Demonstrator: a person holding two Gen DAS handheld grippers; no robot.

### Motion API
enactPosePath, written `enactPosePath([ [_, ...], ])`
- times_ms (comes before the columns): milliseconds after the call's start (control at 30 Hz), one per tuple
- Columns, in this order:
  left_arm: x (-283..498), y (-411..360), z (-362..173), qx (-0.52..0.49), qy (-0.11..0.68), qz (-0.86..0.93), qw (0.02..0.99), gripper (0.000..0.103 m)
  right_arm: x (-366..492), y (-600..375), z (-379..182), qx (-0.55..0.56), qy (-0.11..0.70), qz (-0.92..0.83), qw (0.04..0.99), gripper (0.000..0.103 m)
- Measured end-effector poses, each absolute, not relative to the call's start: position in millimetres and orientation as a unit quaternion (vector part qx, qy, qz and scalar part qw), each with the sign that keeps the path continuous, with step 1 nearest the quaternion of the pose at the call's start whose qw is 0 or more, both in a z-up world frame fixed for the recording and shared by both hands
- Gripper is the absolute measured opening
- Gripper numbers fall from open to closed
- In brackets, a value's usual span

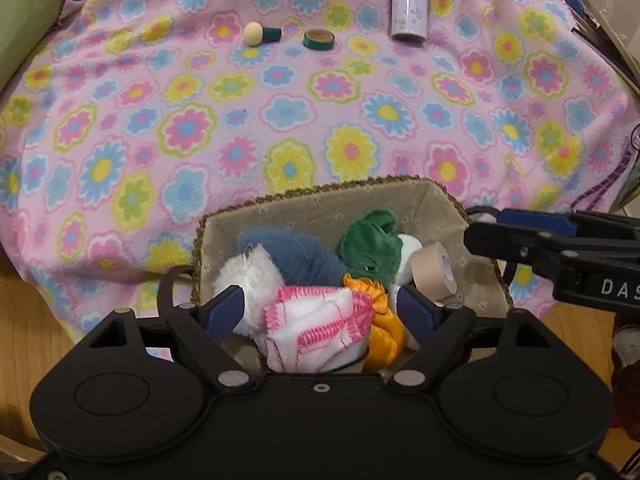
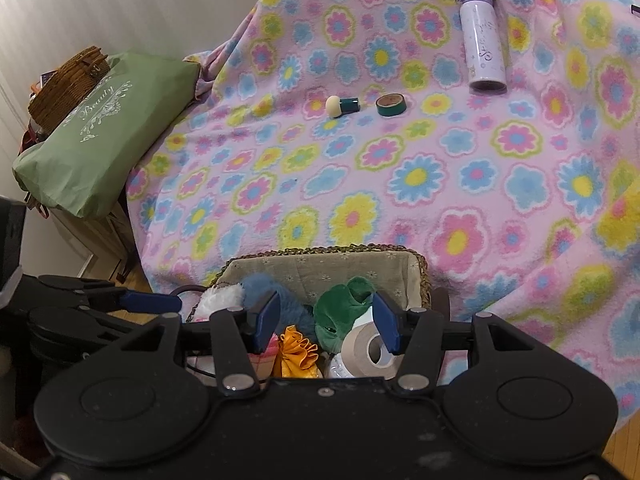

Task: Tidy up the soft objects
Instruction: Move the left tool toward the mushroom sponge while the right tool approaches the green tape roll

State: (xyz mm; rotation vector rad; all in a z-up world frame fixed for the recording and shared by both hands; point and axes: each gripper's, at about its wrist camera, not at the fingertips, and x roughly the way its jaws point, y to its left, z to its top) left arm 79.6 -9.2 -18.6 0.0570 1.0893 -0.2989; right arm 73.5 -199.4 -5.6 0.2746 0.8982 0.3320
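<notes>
Five soft pieces at least already down in the lined basket, nearest of all: a folded white cloth with pink stitching, a white fluffy piece, a blue plush, a crumpled green cloth and an orange scrunchie, with a beige tape roll tucked against the right wall.

Left gripper right over the near end of that basket, fingers spread about half wide on either side of the pink-stitched cloth, pads clear of it, so no grip. Looks like a cloth lying loose on the pile, not one being carried.

Right gripper poised above the basket's right half, fingers a modest gap apart, nothing between the pads.

Farther out on the flowered blanket, well apart from the basket: a round sponge puff on a green stub, a green tape ring just beside it, and a lilac bottle lying beyond. Only the puff appears soft, so probably one piece left to fetch; otherwise close to finished.
</notes>
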Motion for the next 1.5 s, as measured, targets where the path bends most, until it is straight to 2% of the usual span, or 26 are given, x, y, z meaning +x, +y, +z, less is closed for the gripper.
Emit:
enactPosePath([
  [400,108,6,-12,0.036,0.471,-0.114,0.874,0.079,92,-195,-12,0.113,0.429,0.151,0.883,0.054],
  [767,167,18,-10,0.041,0.405,-0.079,0.91,0.08,148,-193,-12,0.072,0.39,0.129,0.909,0.058],
  [1133,247,14,-40,0.056,0.359,-0.04,0.931,0.081,239,-186,-33,0.038,0.362,0.101,0.926,0.06],
  [1500,317,14,-78,0.047,0.346,-0.03,0.937,0.081,319,-185,-72,0.025,0.36,0.082,0.929,0.062],
])
